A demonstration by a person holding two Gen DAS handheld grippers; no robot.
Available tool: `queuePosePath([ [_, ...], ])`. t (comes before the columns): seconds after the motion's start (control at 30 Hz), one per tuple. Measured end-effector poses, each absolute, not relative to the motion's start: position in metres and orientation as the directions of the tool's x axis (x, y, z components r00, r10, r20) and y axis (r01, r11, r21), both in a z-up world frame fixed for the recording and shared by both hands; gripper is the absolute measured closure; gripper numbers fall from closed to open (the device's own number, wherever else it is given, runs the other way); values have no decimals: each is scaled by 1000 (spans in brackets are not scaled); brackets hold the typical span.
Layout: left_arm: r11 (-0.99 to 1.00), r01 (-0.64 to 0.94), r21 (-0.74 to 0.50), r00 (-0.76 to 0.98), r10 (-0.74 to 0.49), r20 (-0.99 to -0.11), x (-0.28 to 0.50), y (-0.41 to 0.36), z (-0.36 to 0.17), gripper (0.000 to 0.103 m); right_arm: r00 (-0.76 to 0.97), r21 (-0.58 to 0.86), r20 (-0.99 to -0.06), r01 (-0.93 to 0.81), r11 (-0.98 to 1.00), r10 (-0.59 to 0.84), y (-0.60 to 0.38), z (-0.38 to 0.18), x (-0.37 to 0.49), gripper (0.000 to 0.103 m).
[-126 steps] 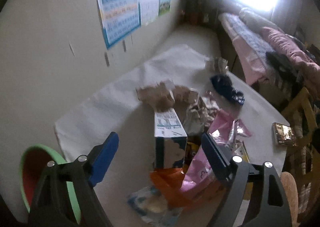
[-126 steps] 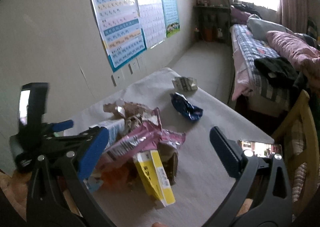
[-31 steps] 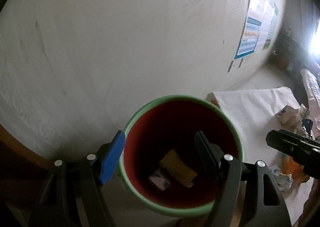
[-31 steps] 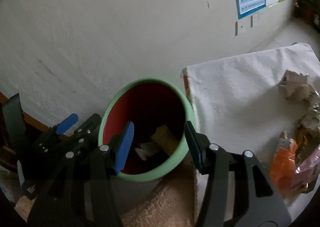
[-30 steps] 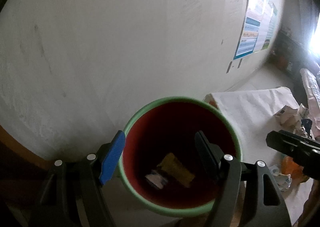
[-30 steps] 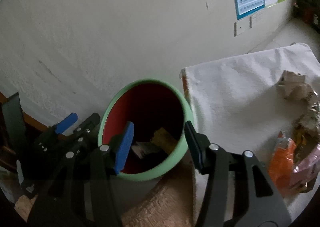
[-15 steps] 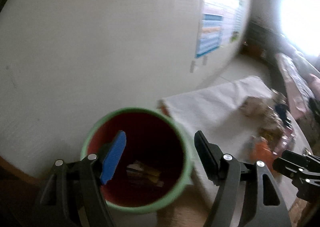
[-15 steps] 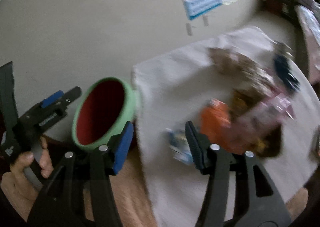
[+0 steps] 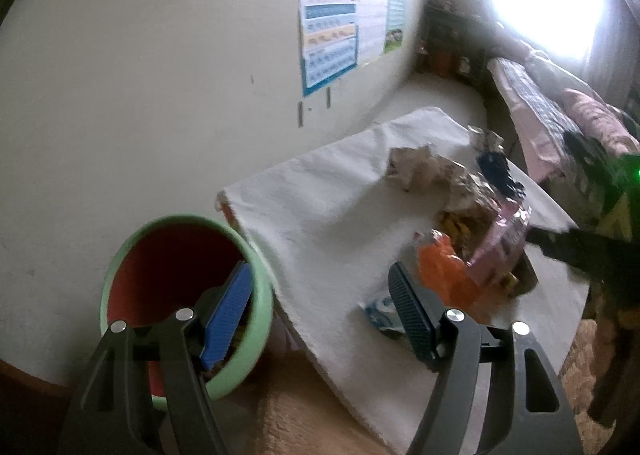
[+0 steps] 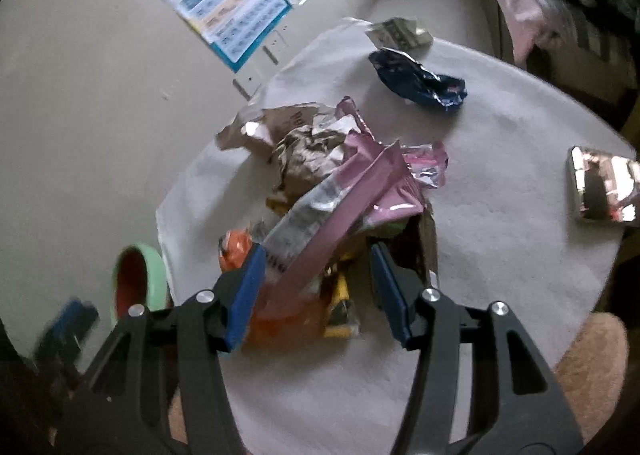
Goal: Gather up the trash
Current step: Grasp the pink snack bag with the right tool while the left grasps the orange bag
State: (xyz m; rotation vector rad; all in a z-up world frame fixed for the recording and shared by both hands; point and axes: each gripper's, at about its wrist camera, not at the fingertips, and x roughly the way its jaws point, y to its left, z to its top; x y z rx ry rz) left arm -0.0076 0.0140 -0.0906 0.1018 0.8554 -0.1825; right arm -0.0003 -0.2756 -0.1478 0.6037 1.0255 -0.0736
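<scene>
Right hand-held gripper [image 10: 318, 291] hovered spread, empty, over trash pile [image 10: 332, 191] on desk [image 10: 500, 183]; left hand-held gripper [image 9: 320, 311] spread, empty, beside bin [image 9: 256, 279]. Risk: slick pink wrapper [image 10: 360, 183] overlapped neighbours, pinch could drag pile off edge.

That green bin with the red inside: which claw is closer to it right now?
Left. The left claw hangs open right beside the green bin, one finger in front of its mouth. The right claw is open over the wrapper pile on the table, with the bin off to its side.
</scene>
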Motion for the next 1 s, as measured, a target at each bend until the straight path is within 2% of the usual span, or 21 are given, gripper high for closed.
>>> queuePosePath([
  [0.17,972,236,20,627,-137,-767,-10,3,-93,35,490,481,-832,406,777,260,-281,-173,22,48],
  [0.3,968,249,16,615,-145,-775,-11,-3,-96,35,474,488,-835,400,776,281,-278,-186,34,48],
  [0.4,967,254,13,607,-149,-780,-10,-6,-98,35,476,539,-814,403,740,334,-280,-192,39,53],
  [0.53,967,254,3,598,-155,-786,-10,-8,-100,35,483,569,-797,398,720,363,-280,-188,38,53],
  [0.6,968,251,0,594,-154,-790,-9,-8,-101,35,473,573,-797,396,718,375,-279,-188,42,36],
  [0.87,969,246,-7,585,-154,-796,-9,-8,-105,35,456,559,-810,406,723,370,-273,-198,53,35],
  [0.93,969,247,-6,585,-155,-796,-9,-8,-105,35,457,576,-800,404,710,389,-274,-201,54,48],
  [0.97,968,250,-5,585,-155,-796,-9,-9,-104,35,462,591,-789,394,704,404,-273,-201,55,64],
  [1.0,968,252,-5,585,-156,-796,-9,-9,-105,35,467,600,-782,382,703,414,-272,-201,54,70],
])
